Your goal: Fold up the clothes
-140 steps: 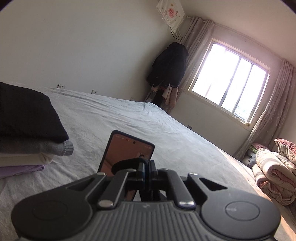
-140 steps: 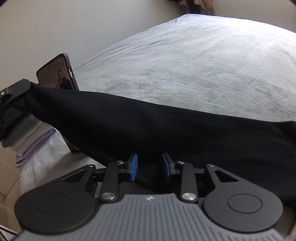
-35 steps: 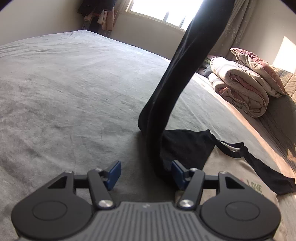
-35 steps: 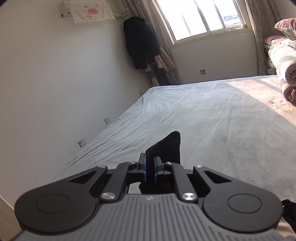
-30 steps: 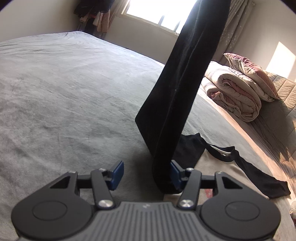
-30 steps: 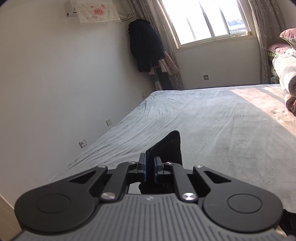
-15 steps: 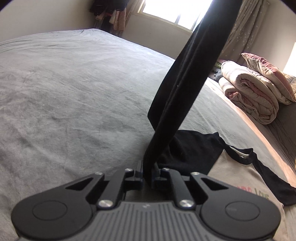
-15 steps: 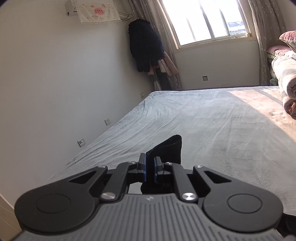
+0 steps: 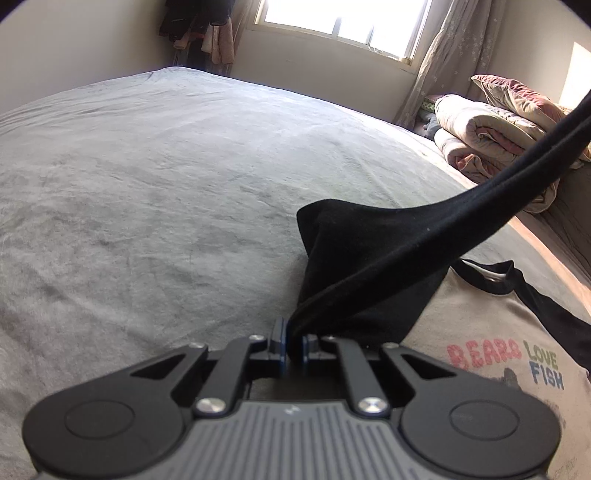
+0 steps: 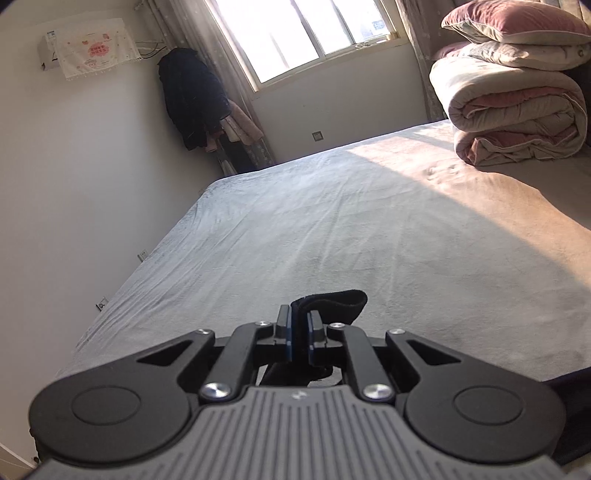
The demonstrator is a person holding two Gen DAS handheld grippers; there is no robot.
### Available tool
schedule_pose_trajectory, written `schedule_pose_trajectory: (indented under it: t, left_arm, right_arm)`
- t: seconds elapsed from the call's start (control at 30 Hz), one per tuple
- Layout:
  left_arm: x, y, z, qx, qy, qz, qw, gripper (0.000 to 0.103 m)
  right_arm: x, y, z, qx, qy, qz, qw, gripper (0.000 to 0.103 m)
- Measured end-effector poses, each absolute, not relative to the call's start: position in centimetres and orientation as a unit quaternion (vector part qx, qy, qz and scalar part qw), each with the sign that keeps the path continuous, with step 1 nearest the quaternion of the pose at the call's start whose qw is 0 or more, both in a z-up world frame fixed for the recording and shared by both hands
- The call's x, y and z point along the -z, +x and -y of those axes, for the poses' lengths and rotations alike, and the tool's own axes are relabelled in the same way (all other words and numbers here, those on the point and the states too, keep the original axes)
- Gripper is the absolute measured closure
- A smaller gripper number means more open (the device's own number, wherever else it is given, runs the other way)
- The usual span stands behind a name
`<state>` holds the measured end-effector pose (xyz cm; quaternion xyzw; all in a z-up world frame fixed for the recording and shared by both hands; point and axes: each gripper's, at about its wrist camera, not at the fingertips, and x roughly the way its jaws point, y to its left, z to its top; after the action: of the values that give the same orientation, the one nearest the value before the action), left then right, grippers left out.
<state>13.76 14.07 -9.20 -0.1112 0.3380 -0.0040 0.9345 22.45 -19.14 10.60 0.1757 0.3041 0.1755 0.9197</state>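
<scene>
A black garment (image 9: 373, 254) stretches from my left gripper (image 9: 293, 345) up and away to the right edge of the left wrist view. The left gripper is shut on its lower edge, low over the grey bed (image 9: 166, 177). Under it lies a beige T-shirt (image 9: 491, 332) with black trim and coloured lettering. In the right wrist view my right gripper (image 10: 300, 341) is shut on another folded edge of the black garment (image 10: 332, 301), above the bed (image 10: 369, 240).
A rolled quilt with a pillow on top (image 10: 517, 110) sits at the bed's far right. Dark coats (image 10: 192, 99) hang in the corner by the window (image 10: 303, 33). A wall runs along the bed's left side.
My left gripper closed on the black garment's lower edge. The right gripper swung to the right and down, so the cloth now slants to the right instead of hanging upright.
</scene>
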Motion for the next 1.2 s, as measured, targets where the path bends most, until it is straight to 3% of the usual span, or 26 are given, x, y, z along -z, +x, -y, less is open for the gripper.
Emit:
schedule_pose_trajectory:
  t: [0.33, 0.43, 0.5, 0.67, 0.77, 0.9, 1.2]
  left_arm:
    - [8.5, 14.2, -13.3, 0.076, -0.074, -0.37, 0.923, 0.089]
    - [8.2, 14.7, -13.9, 0.124, -0.079, -0.396, 0.906, 0.078]
    - [8.0, 15.0, -14.8, 0.139, -0.103, -0.407, 0.897, 0.064]
    - [8.0, 15.6, -16.7, 0.181, -0.169, -0.43, 0.868, 0.056]
    - [8.1, 15.9, -17.1, 0.171, -0.186, -0.429, 0.867, 0.053]
    - [8.2, 17.1, -17.3, 0.155, -0.211, -0.429, 0.865, 0.053]
    - [8.3, 21.8, -17.2, 0.111, -0.247, -0.416, 0.868, 0.053]
  right_arm:
    - [-0.7, 21.6, 29.3, -0.125, 0.227, -0.353, 0.899, 0.092]
    - [2.4, 20.6, 31.4, -0.112, 0.236, -0.369, 0.892, 0.092]
    - [4.5, 20.0, 32.3, -0.105, 0.236, -0.385, 0.886, 0.092]
    - [8.9, 18.8, 33.2, -0.094, 0.215, -0.418, 0.878, 0.092]
    - [10.5, 18.0, 33.4, -0.095, 0.201, -0.423, 0.878, 0.087]
    - [9.6, 18.1, 33.4, -0.119, 0.179, -0.424, 0.88, 0.059]
    - [10.1, 20.1, 34.4, -0.093, 0.238, -0.399, 0.881, 0.058]
